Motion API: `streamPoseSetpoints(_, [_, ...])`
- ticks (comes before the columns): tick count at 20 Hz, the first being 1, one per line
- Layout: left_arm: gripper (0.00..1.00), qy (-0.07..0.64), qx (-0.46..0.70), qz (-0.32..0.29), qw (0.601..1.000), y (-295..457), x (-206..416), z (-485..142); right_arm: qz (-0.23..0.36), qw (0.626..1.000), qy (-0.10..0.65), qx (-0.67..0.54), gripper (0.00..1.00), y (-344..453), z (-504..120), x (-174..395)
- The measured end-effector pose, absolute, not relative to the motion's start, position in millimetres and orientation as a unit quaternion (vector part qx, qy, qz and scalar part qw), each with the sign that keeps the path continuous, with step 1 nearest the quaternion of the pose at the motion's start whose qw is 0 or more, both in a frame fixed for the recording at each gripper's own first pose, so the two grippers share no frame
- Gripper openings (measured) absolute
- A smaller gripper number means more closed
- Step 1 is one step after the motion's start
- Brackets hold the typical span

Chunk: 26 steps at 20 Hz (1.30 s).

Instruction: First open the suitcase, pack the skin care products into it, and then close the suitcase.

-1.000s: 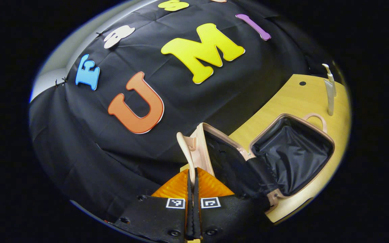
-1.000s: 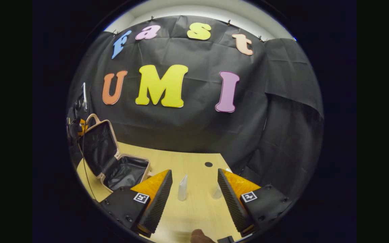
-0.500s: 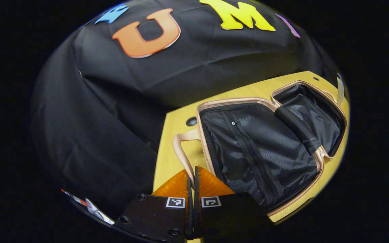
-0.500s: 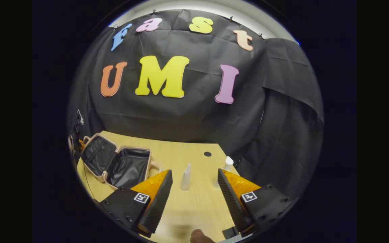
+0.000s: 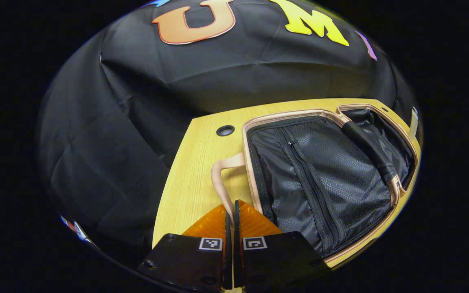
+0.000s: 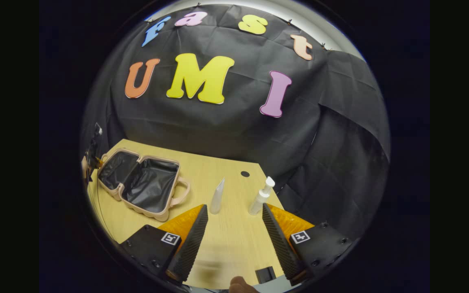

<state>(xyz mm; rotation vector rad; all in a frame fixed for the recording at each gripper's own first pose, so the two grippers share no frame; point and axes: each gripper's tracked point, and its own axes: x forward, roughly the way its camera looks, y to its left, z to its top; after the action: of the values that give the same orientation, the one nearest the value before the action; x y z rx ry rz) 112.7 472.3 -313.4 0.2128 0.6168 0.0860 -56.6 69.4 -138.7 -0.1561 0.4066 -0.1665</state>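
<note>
Wooden table [image 6: 234, 244]: one open suitcase [image 6: 141, 185], two bottles; left claw [image 5: 229, 219] clamped on handle [image 5: 223, 179], right claw [image 6: 234, 236] apart.

Pale wood-grain tabletop [image 6: 234, 244] with a matt finish, suitcase [image 5: 320, 183] with smooth pinkish plastic-looking rim and handle, slightly shiny black cloth lining with a mesh panel, white tube [image 6: 217, 197] and spray bottle [image 6: 260, 197] of smooth plastic

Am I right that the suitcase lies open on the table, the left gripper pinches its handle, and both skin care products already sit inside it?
Not quite: the tube and pump bottle stand on the table beside the open suitcase, per the right gripper view. The rest holds.
</note>
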Motion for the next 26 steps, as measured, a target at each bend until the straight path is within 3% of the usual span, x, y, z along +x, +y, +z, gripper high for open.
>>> streamPoseSetpoints(2, [0.06,0.308,0.1,0.05,0.945,471.5,112.0,-314.6,-0.078,0.973,0.204,-0.077,0.8,70.7,-140.4,-60.4])
streamPoseSetpoints(4, [0.15,0.306,0.096,0.066,0.945,476.7,102.0,-312.9,-0.076,0.973,0.202,-0.077,0.8,68.5,-142.7,-61.4])
streamPoseSetpoints(9, [0.99,0.313,0.083,0.13,0.937,497.8,68.5,-298.6,-0.049,0.975,0.207,-0.07,0.8,61.2,-156.3,-57.4])
streamPoseSetpoints(13, [0.98,0.288,0.076,0.133,0.945,462.0,46.9,-263.0,-0.019,0.978,0.198,-0.066,0.8,39.4,-162.2,-46.8])
streamPoseSetpoints(18, [0.98,0.257,0.083,0.093,0.958,354.8,43.3,-220.6,0.019,0.98,0.186,-0.074,0.8,-2.6,-168.8,-22.4])
streamPoseSetpoints(26, [0.98,0.261,0.072,-0.061,0.961,96.5,58.5,-228.9,0.055,0.978,0.194,-0.062,0.8,-82.7,-185.0,13.3])
